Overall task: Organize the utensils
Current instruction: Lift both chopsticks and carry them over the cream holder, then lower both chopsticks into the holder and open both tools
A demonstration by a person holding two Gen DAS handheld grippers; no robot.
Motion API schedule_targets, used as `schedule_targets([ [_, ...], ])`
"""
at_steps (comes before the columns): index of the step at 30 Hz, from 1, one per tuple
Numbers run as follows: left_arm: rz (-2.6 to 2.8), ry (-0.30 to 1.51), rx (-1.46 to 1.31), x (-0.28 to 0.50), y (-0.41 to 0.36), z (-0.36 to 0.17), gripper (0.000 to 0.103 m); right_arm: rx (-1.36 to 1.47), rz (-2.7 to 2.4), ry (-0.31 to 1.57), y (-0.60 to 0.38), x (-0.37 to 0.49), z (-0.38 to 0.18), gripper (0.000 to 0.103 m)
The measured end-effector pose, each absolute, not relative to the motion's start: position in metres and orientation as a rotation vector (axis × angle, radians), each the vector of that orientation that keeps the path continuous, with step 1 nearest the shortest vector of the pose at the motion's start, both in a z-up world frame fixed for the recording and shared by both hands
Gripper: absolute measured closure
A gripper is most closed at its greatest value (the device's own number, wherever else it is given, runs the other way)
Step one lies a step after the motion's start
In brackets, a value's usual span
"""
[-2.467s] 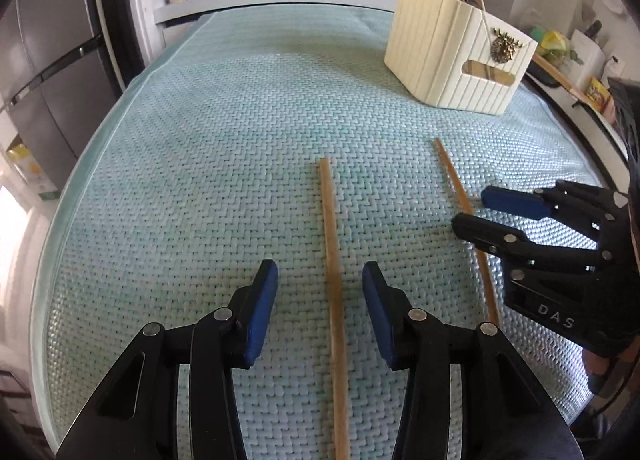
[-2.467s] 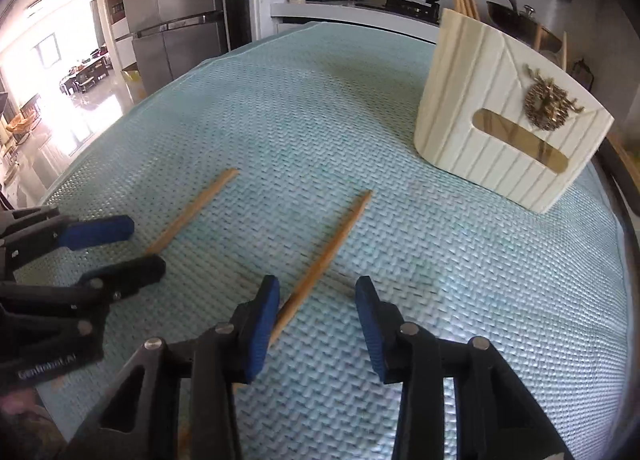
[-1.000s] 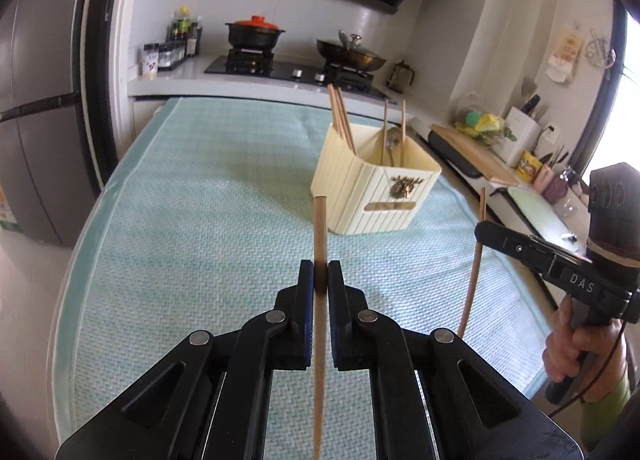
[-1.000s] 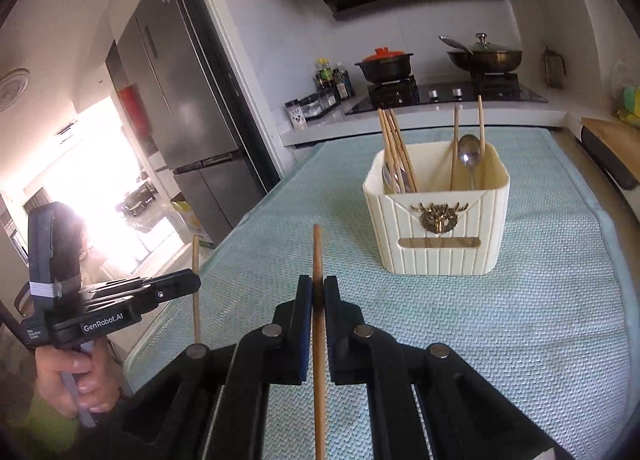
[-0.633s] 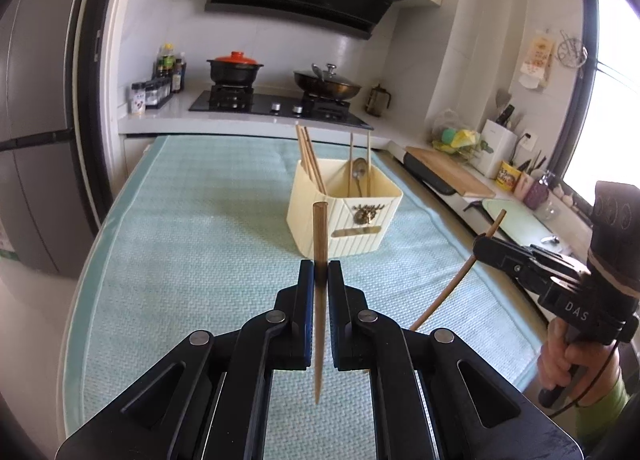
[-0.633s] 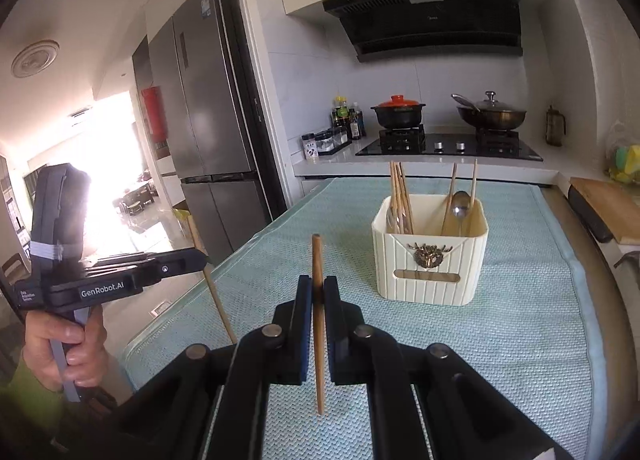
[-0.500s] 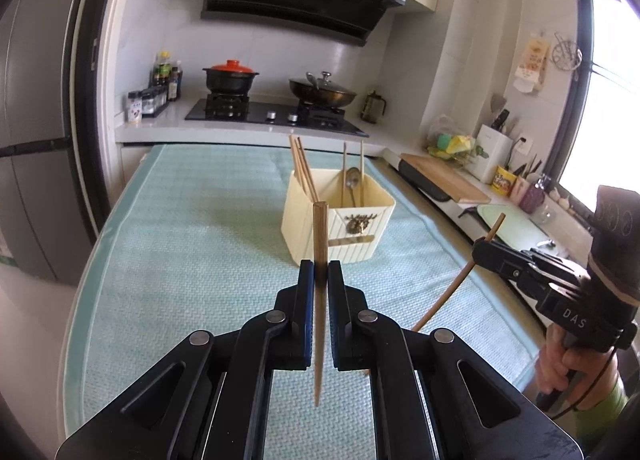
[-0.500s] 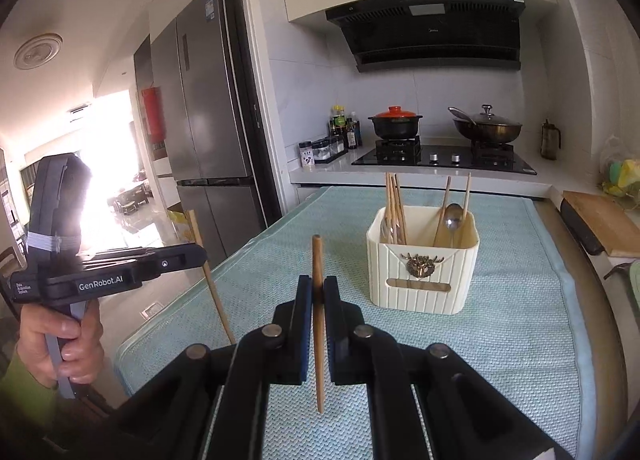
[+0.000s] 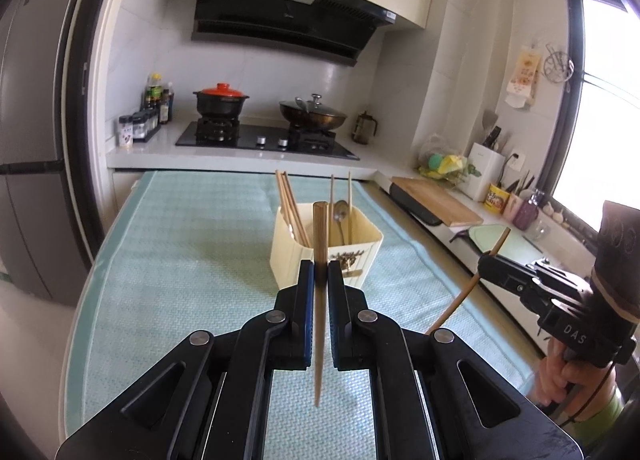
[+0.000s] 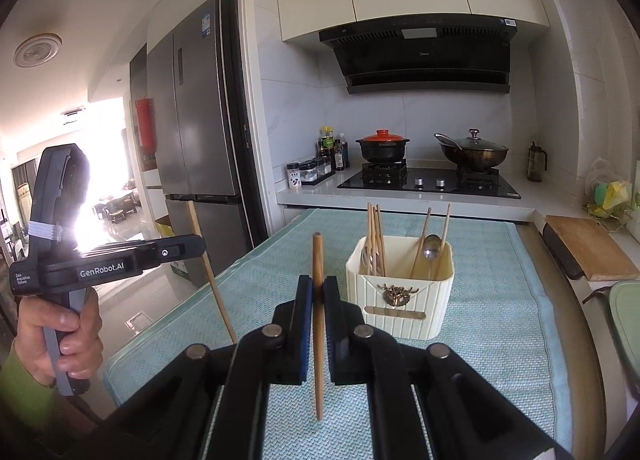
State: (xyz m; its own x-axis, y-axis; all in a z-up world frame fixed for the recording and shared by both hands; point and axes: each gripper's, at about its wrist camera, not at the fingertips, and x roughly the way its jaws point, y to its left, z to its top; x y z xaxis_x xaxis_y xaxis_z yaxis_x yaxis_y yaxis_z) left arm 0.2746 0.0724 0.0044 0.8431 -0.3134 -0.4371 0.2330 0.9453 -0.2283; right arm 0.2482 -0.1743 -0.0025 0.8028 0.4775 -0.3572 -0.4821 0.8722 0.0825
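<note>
1. Left gripper: its jaws are pressed tight on a wooden chopstick, which stands nearly upright between the blue pads, blunt end up and thin tip hanging free below. Two and a half seconds ago this stick lay flat on the cloth between wide-open jaws; now it is clear of the table.
2. From the right wrist camera the same gripper shows at the left edge, held by a hand, with its stick slanting down below the jaws. It has risen against the fridge since half a second ago.
3. Cloth: the pale green mat covers the table, and both sticks that lay on it earlier are now off it.
4. Holder: the cream box stands on the mat beyond the jaws, with several chopsticks in its left compartment and a spoon with more sticks on its right. It looks smaller and lower in view than a second ago.
5. Right gripper: it is clamped shut on a second chopstick, also close to upright, thick end up. Earlier this stick lay slanted on the mat between open jaws.
6. In the left wrist view the right gripper sits at the right edge, held by the other hand, its stick tilted with the tip toward the mat.
</note>
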Motion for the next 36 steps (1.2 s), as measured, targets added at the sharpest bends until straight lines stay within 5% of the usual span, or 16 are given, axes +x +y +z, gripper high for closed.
schedule_targets([
  [23,-0.301,0.338,-0.158,0.415,0.043,0.103,0.099,-0.116,0.38,0.132,-0.186,0.346,0.109,0.097],
  [36,-0.266,0.602,-0.141,0.521,0.006,0.005,0.099,-0.025,0.387,0.489,-0.185,0.488,0.016,0.097],
])
